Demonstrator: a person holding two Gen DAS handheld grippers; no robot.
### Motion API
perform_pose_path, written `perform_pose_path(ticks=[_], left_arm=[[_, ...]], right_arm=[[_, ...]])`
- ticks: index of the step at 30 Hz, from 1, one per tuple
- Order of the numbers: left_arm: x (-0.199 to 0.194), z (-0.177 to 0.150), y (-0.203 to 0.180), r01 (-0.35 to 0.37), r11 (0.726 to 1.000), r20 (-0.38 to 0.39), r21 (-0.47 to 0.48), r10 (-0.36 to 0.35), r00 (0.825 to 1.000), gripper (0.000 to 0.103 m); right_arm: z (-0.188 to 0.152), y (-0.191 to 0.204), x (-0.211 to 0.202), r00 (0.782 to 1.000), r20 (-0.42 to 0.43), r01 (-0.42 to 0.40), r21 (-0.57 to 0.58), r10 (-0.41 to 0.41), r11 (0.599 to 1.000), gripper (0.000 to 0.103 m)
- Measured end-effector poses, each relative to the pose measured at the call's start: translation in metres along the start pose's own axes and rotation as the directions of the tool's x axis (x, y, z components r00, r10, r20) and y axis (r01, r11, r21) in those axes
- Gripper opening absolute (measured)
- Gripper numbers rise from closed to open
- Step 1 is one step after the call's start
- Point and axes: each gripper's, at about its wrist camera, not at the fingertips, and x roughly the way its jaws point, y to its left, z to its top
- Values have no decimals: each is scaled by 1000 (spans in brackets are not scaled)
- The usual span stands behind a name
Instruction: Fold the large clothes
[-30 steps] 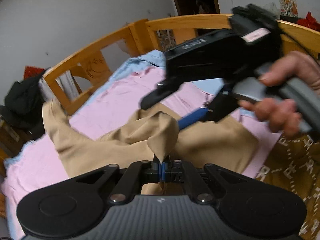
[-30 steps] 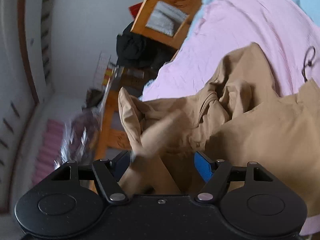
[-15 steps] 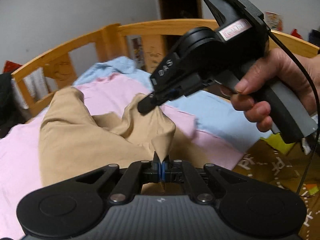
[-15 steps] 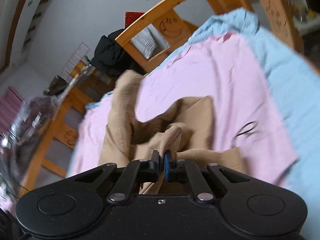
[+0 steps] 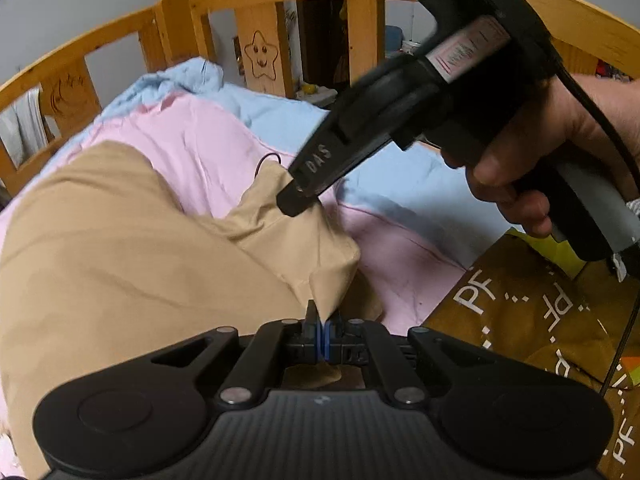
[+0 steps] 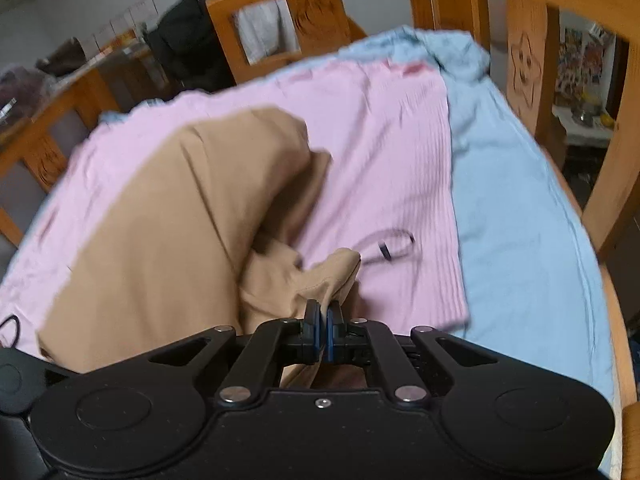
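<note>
Tan garment (image 5: 120, 248) — pink sheet (image 5: 208, 148).

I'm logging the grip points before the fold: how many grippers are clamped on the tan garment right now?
2. The left gripper pinches a corner of the tan garment nearest its camera; the right gripper pinches another bunched edge, farther up the bed.

A wooden bed frame (image 5: 256, 12) with a carved star (image 5: 261, 58) stands against grey walls (image 5: 80, 4).

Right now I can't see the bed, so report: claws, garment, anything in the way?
Left claw and right claw shut on tan garment. Garment bunched on pink sheet. Black cord loop lies just beyond.
</note>
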Motion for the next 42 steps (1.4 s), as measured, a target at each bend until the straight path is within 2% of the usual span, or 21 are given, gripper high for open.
perform_pose_path(ticks=[8,15,18,20,22,23,24,29,31,35,38,40,42], left_arm=[[-4,1,10,34,998,0,-55,-34,999,1],[-13,9,14,78,995,-5,-70,-78,997,15],[-19,14,17,95,993,2,-70,-95,996,18],[-26,16,19,102,993,13,-63,-101,995,25],[-33,18,21,100,993,30,-67,-99,995,42],[-38,20,22,95,993,45,-70,-92,995,53],[-43,20,24,92,993,63,-72,-88,994,59],[-70,25,41,64,994,122,-94,-53,991,79],[-83,26,54,44,993,145,-113,-27,989,94],[-115,16,90,-37,994,183,-103,55,981,102],[-133,4,122,-131,989,155,-71,140,978,102],[-140,-6,143,-184,979,110,-87,193,975,102],[-143,-17,157,-182,977,76,-109,191,979,99]], right_arm=[[0,0,4,1000,-11,5,-2,-5,1000,2],[1,0,5,1000,-22,9,7,-9,1000,4],[1,-2,8,999,-31,9,14,-9,1000,6],[0,-4,11,999,-33,7,19,-6,1000,7],[-1,-7,14,999,-38,6,35,-5,999,8],[-2,-7,15,999,-40,7,41,-5,999,8],[-3,-7,16,999,-40,10,43,-9,999,8],[-4,-3,18,999,-45,28,28,-27,999,10],[-4,-3,19,998,-48,38,30,-36,999,11],[-5,2,19,997,-50,64,11,-63,998,12],[-5,6,18,995,-52,86,-5,-86,996,14],[-6,7,18,993,-59,101,-12,-102,995,18],[-6,9,18,991,-61,118,-18,-119,993,20]])
